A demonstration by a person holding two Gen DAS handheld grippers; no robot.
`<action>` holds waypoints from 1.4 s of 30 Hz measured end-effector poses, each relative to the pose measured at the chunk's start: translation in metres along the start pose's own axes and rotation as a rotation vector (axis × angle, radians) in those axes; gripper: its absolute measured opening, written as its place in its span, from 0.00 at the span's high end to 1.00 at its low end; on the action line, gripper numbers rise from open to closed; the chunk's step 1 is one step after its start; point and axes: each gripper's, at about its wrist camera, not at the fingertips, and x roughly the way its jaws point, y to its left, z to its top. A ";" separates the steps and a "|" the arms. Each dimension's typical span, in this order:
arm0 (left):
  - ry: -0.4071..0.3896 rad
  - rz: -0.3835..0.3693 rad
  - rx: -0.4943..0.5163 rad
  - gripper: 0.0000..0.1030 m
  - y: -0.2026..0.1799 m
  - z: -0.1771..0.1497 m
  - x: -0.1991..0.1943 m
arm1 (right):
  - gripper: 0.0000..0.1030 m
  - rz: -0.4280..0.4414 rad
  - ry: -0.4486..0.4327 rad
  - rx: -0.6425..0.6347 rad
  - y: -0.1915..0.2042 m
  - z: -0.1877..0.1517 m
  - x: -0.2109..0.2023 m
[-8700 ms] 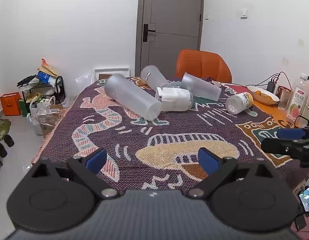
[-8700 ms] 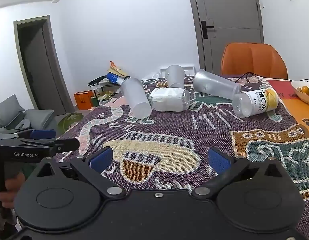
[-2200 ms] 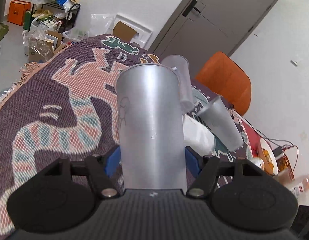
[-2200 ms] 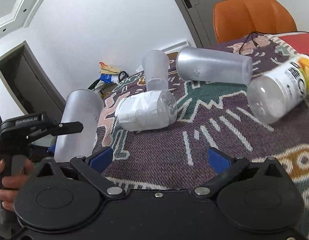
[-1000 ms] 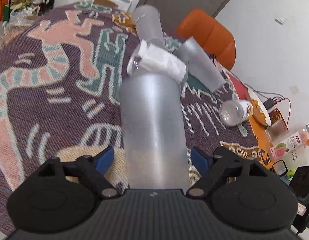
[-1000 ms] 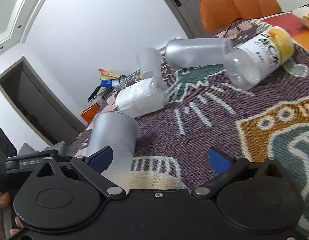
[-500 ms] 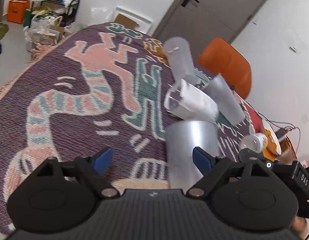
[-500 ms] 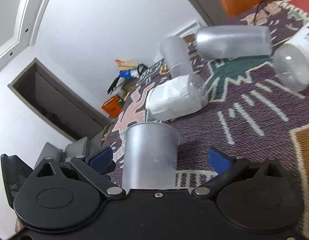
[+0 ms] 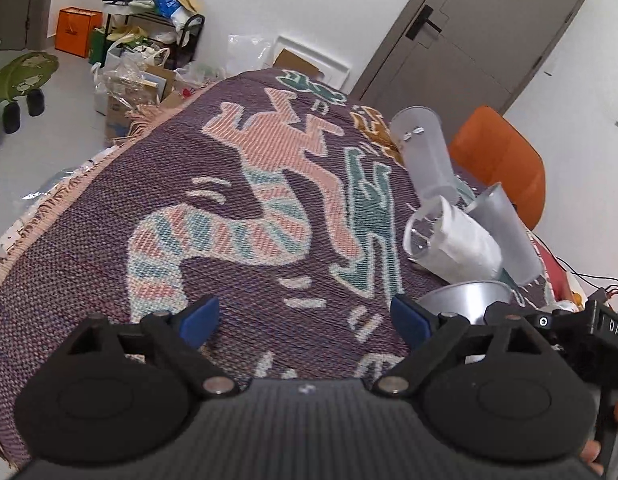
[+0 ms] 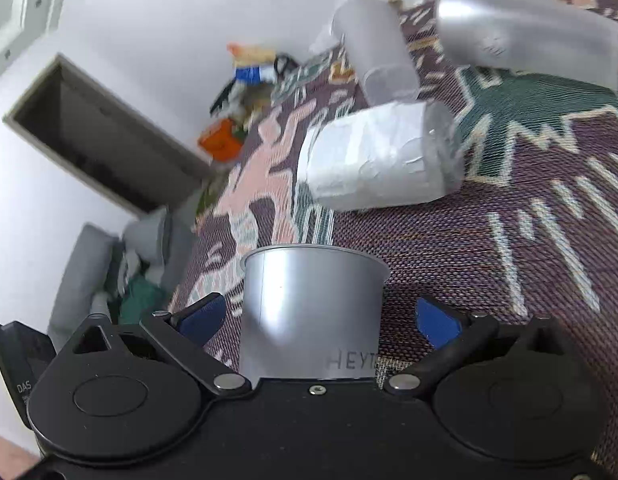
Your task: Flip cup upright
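Observation:
A tall frosted cup (image 10: 313, 312) stands upright on the patterned cloth, right in front of my right gripper (image 10: 317, 320), whose blue pads are spread wide on either side of it without touching. In the left wrist view only its rim (image 9: 465, 296) shows, behind the right finger of my left gripper (image 9: 305, 316), which is open and empty over the cloth. Three more cups lie on their sides further back: a paper-wrapped one (image 10: 381, 160) (image 9: 453, 244), a clear one (image 10: 381, 56) (image 9: 425, 156) and a frosted one (image 10: 525, 44) (image 9: 505, 228).
The patterned cloth (image 9: 245, 208) covers the table, its fringed edge at the left. An orange chair (image 9: 505, 168) stands behind the table by a grey door (image 9: 469, 40). Bags and boxes (image 9: 141, 64) clutter the floor at the far left. The right gripper's body (image 9: 589, 340) shows at the right.
My left gripper has swung left, away from the upright cup, which now sits at its right edge. My right gripper has moved closer, so the cup stands between its open fingers.

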 end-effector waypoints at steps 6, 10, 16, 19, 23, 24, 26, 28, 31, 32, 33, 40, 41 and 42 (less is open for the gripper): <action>0.015 -0.008 -0.017 0.11 0.008 0.001 0.008 | 0.00 -0.040 0.116 -0.045 0.012 0.015 0.017; 0.004 0.000 -0.012 0.11 0.011 0.001 0.009 | 0.00 -0.062 0.171 -0.037 0.011 0.022 0.028; -0.001 0.005 -0.015 0.11 0.015 0.001 0.011 | 0.26 -0.042 0.185 -0.034 0.012 0.020 0.030; -0.003 0.008 -0.001 0.11 0.013 -0.001 0.010 | 0.27 -0.027 0.160 -0.027 0.009 0.019 0.024; -0.002 0.005 -0.008 0.11 0.013 -0.003 0.006 | 0.27 0.002 0.112 -0.034 0.007 0.019 0.010; -0.003 0.005 -0.010 0.11 0.013 -0.003 0.005 | 0.27 0.012 0.094 -0.041 0.007 0.018 0.005; -0.004 0.002 -0.010 0.11 0.011 -0.004 0.003 | 0.27 0.029 0.056 -0.065 0.010 0.016 -0.007; -0.008 -0.007 -0.003 0.11 0.008 -0.005 0.000 | 0.27 0.044 0.009 -0.107 0.015 0.011 -0.022; -0.022 -0.006 0.010 0.11 0.004 -0.007 -0.004 | 0.27 0.054 -0.056 -0.167 0.023 0.002 -0.043; -0.029 -0.003 0.010 0.11 0.002 -0.008 -0.006 | 0.27 0.053 -0.078 -0.190 0.026 0.000 -0.048; -0.037 -0.002 0.014 0.11 0.001 -0.008 -0.008 | 0.27 0.050 -0.100 -0.213 0.030 -0.002 -0.053; -0.102 0.041 0.108 0.11 -0.013 -0.015 -0.025 | 0.28 -0.006 -0.222 -0.398 0.062 -0.021 -0.076; -0.111 0.040 0.116 0.11 -0.014 -0.016 -0.028 | 0.28 -0.012 -0.234 -0.411 0.065 -0.022 -0.076; -0.118 0.039 0.124 0.11 -0.014 -0.017 -0.031 | 0.28 -0.020 -0.248 -0.421 0.067 -0.022 -0.077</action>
